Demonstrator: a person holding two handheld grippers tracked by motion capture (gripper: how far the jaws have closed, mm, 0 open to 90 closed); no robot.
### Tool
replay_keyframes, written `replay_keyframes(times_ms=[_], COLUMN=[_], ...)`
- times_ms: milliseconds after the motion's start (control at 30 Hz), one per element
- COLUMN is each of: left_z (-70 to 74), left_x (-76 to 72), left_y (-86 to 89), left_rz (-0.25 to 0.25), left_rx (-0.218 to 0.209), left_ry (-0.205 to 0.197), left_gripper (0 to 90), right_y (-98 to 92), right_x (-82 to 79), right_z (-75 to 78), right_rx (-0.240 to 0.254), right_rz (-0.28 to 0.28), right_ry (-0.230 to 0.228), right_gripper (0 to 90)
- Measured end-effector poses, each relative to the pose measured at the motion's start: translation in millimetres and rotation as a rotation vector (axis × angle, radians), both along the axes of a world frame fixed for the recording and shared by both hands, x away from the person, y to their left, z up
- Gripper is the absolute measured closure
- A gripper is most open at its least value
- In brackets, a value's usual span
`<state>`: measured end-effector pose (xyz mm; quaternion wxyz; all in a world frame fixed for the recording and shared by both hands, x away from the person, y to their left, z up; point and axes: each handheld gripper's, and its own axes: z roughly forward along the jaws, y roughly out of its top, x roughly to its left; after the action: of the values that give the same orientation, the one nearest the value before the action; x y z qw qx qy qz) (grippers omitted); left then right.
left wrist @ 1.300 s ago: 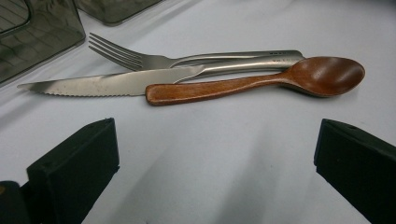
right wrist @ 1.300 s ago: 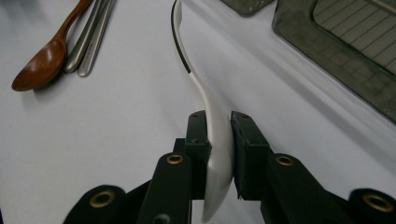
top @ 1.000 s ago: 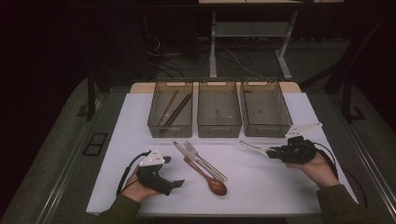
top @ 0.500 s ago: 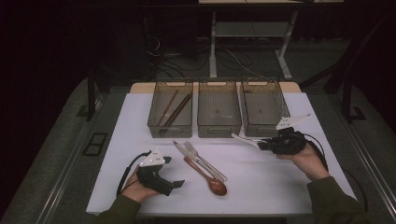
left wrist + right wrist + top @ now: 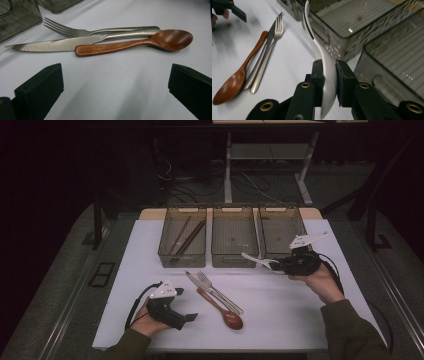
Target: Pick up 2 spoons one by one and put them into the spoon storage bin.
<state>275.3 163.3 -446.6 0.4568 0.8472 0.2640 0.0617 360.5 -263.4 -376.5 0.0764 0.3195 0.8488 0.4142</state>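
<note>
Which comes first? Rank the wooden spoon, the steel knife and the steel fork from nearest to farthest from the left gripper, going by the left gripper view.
1. wooden spoon: nearest the jaws, bowl to the right.
2. steel knife: just behind the spoon's handle, serrated blade pointing left.
3. steel fork: farthest back, tines to the left, close to the bins.
The left gripper is open.

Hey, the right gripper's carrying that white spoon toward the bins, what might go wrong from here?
1. The right gripper pinches the white spoon only at its bowl, so the long handle could swivel or slip.
2. The handle tip sits close to the middle bin wall and may catch on its rim.
3. If it drops, it could land on the fork, knife and wooden spoon.
</note>
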Motion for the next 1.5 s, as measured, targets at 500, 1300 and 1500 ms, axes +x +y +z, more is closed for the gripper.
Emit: replay_keyframes(times_ms=[500, 1300, 1500], left_z=[-0.2, -0.1, 0.1], left_x=[-0.2, -0.5, -0.2], left_y=[-0.9, -1.0, -0.6], left_rz=[0.0, -0.006, -0.011], left_rx=[-0.002, -0.008, -0.002], left_ry=[0.003, 0.0, -0.004], left_gripper=[0.0, 0.0, 0.0], right_y=[23.6, 72.6, 84.1], right_x=[24.7, 74.3, 81.9], right_z=[7.7, 7.5, -0.7], right_rx=[-0.006, -0.047, -0.076], right_rz=[0.002, -0.008, -0.002], right_ry=[-0.027, -0.004, 0.016], right_gripper=[77.6, 77.6, 77.6])
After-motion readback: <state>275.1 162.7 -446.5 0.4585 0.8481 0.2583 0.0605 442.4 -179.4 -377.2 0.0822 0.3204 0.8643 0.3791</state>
